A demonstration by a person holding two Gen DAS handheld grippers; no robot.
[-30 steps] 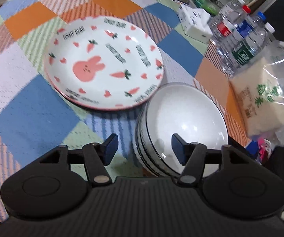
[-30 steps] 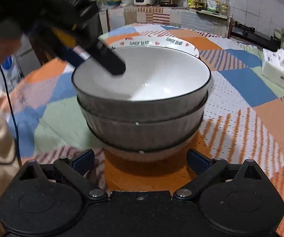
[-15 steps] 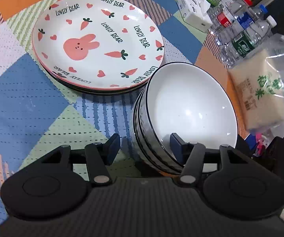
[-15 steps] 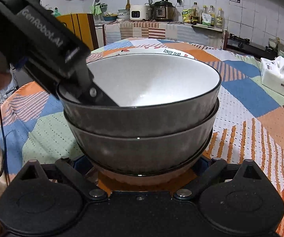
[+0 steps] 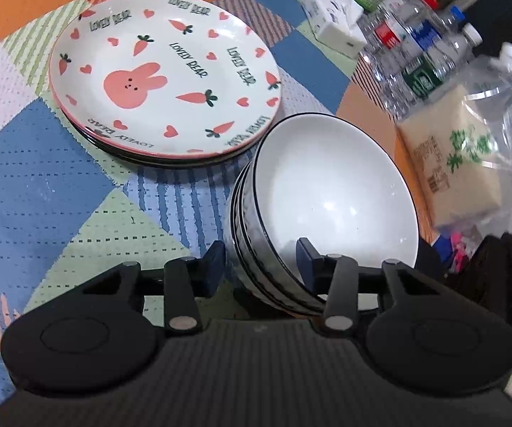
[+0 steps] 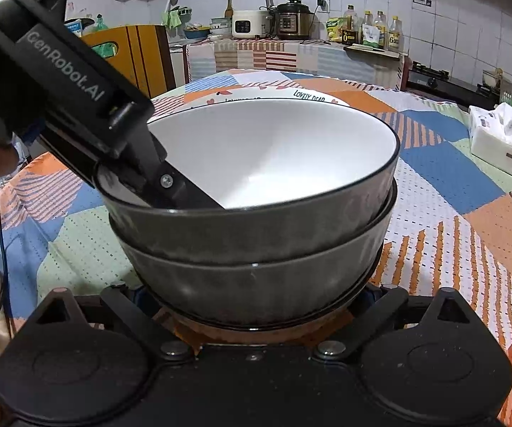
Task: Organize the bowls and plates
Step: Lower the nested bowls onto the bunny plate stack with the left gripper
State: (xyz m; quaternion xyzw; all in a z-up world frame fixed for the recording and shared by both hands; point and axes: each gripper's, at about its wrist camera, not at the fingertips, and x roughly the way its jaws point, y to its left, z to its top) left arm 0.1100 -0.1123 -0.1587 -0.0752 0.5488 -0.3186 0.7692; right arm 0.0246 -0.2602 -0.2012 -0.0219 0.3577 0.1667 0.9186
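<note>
Bowls are stacked three deep on the patchwork tabletop, just beside the pile of bunny plates, so the sorting already looks mostly done and this is probably about shifting or tidying the stack. What's just changed: the left claw has been closing its jaws around the near rim of the bowl stack, one finger inside the top bowl and one outside against the wall. The outer pad looks like it's touching the side, but I honestly can't tell whether it's a proper pinch yet or whether a sliver of gap is left. Compared with a second ago, the left camera has crept in closer; back then the jaws stood wider and were only hovering at the rim. Over on the right view, the right claw has gone from sitting short of the stack with its fingertips in plain sight to having them tucked under and around the bottom bowl, out of view now, so whether it's squeezing or just cradling I can't say. My guess is that both claws are setting up a two-handed lift, and a one-sided rim grip could tip the stack.
</note>
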